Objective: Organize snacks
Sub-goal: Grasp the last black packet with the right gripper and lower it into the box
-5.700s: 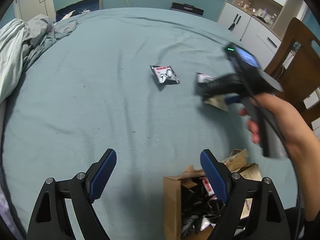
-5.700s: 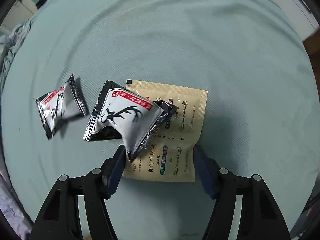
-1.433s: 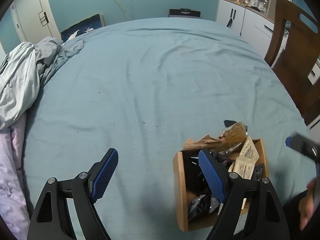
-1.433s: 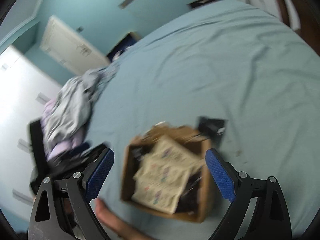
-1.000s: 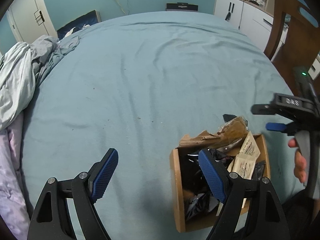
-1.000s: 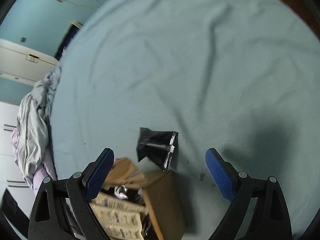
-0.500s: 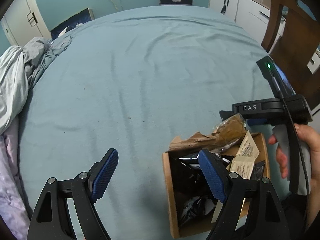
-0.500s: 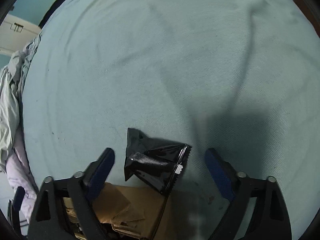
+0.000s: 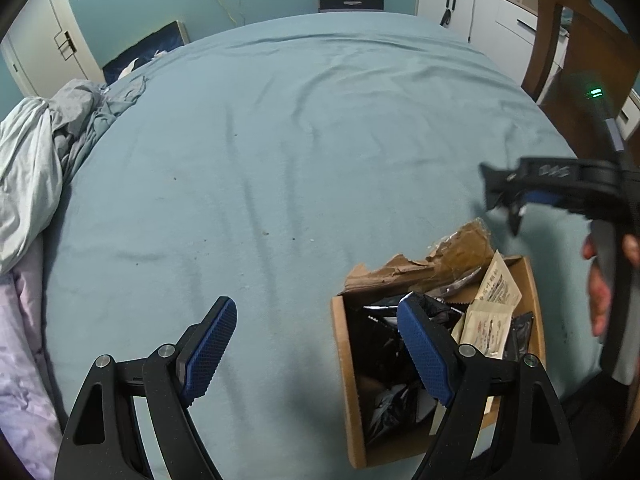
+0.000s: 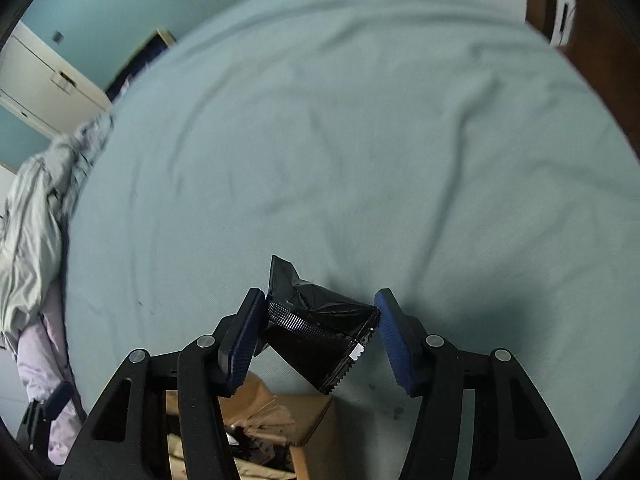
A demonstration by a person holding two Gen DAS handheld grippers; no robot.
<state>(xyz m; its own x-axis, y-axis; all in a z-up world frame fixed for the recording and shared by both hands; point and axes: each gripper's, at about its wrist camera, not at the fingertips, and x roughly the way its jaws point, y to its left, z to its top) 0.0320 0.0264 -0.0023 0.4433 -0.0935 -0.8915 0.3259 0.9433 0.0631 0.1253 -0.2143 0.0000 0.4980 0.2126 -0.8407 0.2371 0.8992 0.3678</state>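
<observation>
Bedsheet (image 9: 320, 128) extends flat and unobstructed ahead and to the left of the cardboard box (image 9: 344, 364), which sits near the close edge; a wooden chair (image 9: 560, 40) borders the right side. Black snack packet (image 10: 320, 332), glossy with crimped, serrated ends, lies crumpled between the pads of the right gripper (image 10: 320, 332), just beyond the box's torn flap. Right jaws are closing, with both pads at the packet's ends; half a second earlier they stood wide around it. Left gripper (image 9: 316, 344) hangs wide apart and empty, one finger (image 9: 424, 356) over the box's packets.
</observation>
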